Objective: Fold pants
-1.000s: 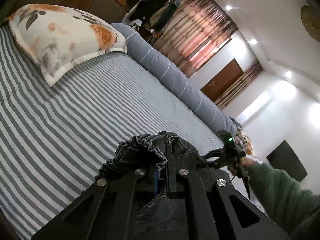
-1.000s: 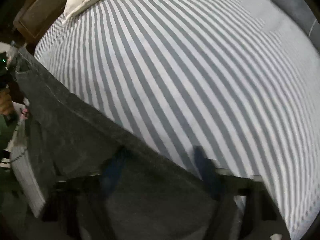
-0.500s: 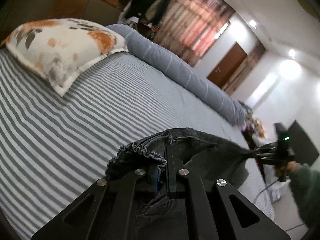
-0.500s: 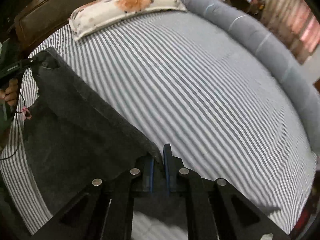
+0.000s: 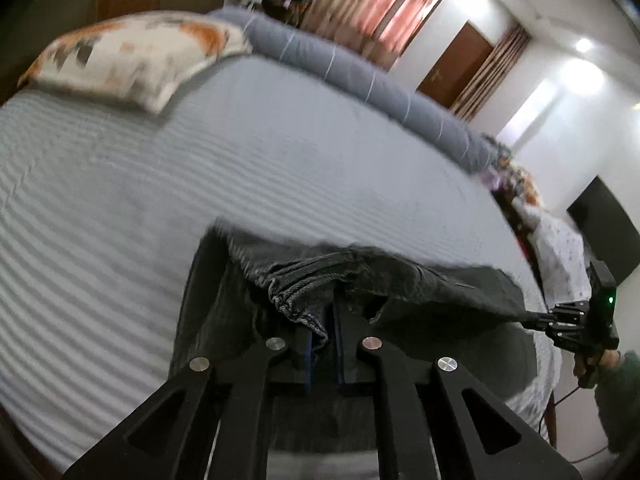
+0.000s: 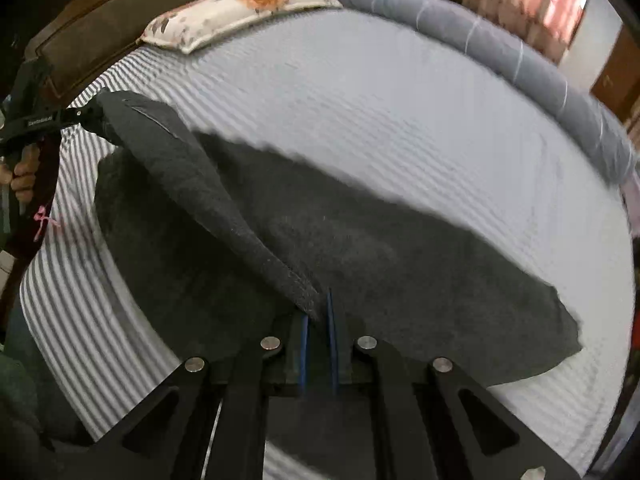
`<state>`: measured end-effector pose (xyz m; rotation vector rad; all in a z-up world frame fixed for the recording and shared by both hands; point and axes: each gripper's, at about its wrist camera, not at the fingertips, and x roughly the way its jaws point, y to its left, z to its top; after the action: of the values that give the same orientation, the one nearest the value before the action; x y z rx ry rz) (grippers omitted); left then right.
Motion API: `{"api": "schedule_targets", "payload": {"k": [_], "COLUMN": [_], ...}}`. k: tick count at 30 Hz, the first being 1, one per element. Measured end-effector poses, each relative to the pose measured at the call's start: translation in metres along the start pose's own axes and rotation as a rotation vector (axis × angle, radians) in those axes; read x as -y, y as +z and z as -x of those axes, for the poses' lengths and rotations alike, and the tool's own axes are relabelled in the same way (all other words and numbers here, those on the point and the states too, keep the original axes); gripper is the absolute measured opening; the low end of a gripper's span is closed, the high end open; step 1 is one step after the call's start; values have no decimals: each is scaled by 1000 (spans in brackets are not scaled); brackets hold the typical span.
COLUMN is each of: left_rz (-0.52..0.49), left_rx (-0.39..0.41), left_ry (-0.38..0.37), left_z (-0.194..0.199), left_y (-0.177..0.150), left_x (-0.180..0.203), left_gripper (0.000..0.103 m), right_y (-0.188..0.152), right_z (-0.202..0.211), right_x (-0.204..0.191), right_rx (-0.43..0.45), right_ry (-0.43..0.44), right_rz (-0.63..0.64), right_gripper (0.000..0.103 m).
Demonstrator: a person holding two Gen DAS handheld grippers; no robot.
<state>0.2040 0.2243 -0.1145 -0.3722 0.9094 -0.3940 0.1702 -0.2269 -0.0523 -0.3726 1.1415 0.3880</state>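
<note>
Dark grey pants (image 5: pixel 420 284) hang stretched between my two grippers above the striped bed (image 5: pixel 200 184). My left gripper (image 5: pixel 322 320) is shut on the gathered elastic waistband. My right gripper (image 6: pixel 316 312) is shut on the pants' hem (image 6: pixel 208 176). The pants swing out over the bed and the far leg (image 6: pixel 440 280) flares toward the right. Each gripper shows in the other's view: the right one (image 5: pixel 540 316) at the far end of the cloth, the left one (image 6: pixel 86 114) at the upper left.
A floral pillow (image 5: pixel 136 56) lies at the bed's head by the wooden headboard (image 6: pixel 100 36). A long grey bolster (image 6: pixel 480 52) runs along the far side. Curtains, a door (image 5: pixel 452 64) and a dark screen (image 5: pixel 604 236) line the room.
Both grippers have swung the pants forward over the bed. The cloth has spread out and the far leg has billowed toward the right. Both views are blurred by motion.
</note>
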Motion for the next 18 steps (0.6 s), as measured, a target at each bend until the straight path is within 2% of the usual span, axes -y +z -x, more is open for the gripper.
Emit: {"api": "schedule_targets", "payload": {"k": [4, 8, 10, 11, 12, 15, 18], "left_rz": [11, 39, 75, 94, 127, 215, 284], "left_rx": [-89, -161, -179, -182, -189, -218, -229], "left_ry": [44, 92, 114, 120, 119, 93, 54], "left_z": [-3, -7, -5, -4, -1, 6, 14], "left_y": [-33, -53, -60, -61, -65, -77, -84], "left_x": [-3, -4, -7, -10, -13, -21, -24], "left_gripper": [15, 24, 27, 28, 29, 33, 35], "right_y": [-38, -56, -58, -60, -63, -75, -93], "right_z": [-26, -47, -51, -50, -49, -34, -18], "right_x": [-16, -22, -21, -20, -19, -16, -8], "right_rx": [-53, -86, -95, -92, -89, -43, -2], "right_ry": [-13, -32, -34, -31, -35, -28, 52], "right_rz": [-32, -84, -136, -163, -186, -256, -386], "right_gripper": [7, 13, 23, 40, 51, 54, 54]}}
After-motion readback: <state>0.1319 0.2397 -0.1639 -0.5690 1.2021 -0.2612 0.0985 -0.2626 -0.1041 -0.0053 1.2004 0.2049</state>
